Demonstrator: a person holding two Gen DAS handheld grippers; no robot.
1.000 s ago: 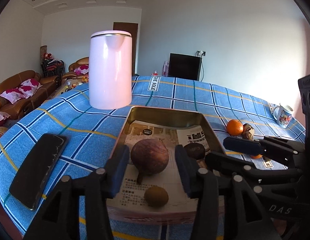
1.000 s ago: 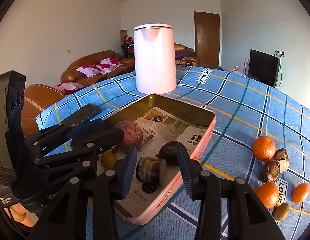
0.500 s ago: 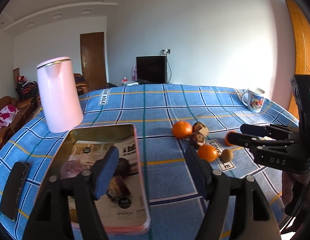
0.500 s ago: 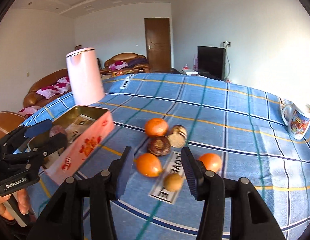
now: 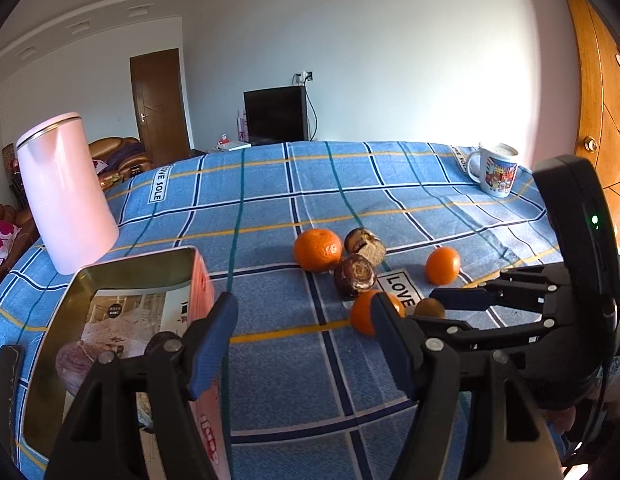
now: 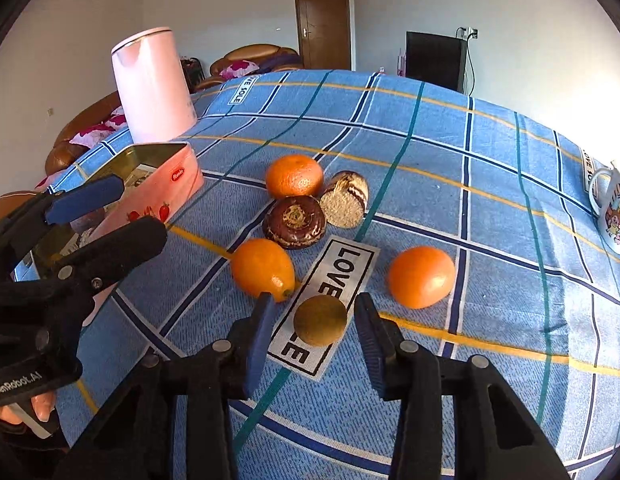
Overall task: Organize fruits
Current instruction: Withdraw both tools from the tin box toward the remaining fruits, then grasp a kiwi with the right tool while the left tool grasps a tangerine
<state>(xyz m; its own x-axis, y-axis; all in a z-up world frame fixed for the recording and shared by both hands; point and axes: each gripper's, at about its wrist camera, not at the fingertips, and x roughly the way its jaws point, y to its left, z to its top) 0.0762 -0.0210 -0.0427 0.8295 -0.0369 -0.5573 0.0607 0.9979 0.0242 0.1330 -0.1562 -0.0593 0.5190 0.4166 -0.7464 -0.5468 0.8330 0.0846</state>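
Several loose fruits lie on the blue checked tablecloth (image 6: 450,152): three oranges (image 6: 294,176) (image 6: 263,267) (image 6: 422,276), two dark brown fruits (image 6: 294,222) (image 6: 345,199) and a small greenish-brown fruit (image 6: 320,320). My right gripper (image 6: 316,336) straddles the small fruit (image 5: 430,307). Its jaws are closing, with a gap still showing on both sides. My left gripper (image 5: 301,320) hangs open and empty over bare cloth, between the pink tin (image 5: 141,258) and the fruits. A purple-brown fruit (image 5: 71,362) lies in the tin.
A tall pink kettle (image 5: 65,196) stands behind the tin. A printed mug (image 5: 496,170) sits at the far right of the table. A dark phone (image 5: 5,380) lies at the table's left edge. A person's hand (image 6: 41,404) holds the left gripper.
Both grippers have swung right, away from the tin, towards the loose fruits. The left jaws opened off the big brown fruit in the tin. The right jaws now narrow around the small fruit.
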